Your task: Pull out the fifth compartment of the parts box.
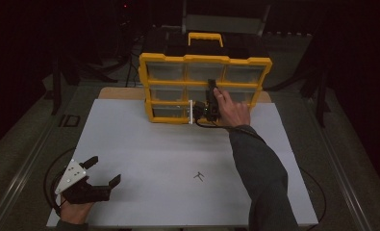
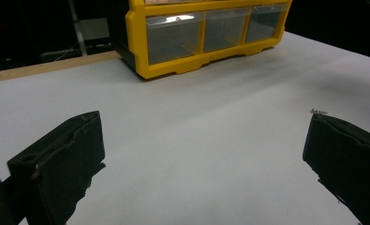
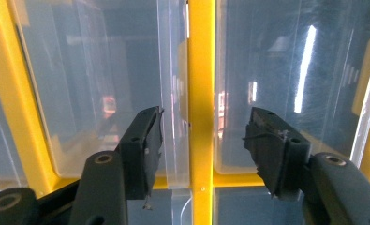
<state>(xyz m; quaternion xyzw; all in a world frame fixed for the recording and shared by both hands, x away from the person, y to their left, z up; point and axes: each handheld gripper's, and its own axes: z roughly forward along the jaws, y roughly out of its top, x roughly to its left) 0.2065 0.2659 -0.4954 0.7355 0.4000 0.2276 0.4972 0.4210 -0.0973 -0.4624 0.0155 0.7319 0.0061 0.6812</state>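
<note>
Drawers of the yellow organizer are facing the person. Right gripper is hovering at its front, jaws half apart astride a yellow divider, pressing nothing. Left gripper is resting well before the organizer, jaws wide, holding nothing.

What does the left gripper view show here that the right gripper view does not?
Left gripper view alone: the white table top, a wooden edge strip behind it, a small dark bit lying on the table, and the left gripper with its jaws wide apart and nothing between them.

Right gripper view alone: the right gripper close against the organizer's front, its jaws either side of a yellow divider between two clear drawers.

Shared: the yellow drawer organizer with its clear drawers.
</note>
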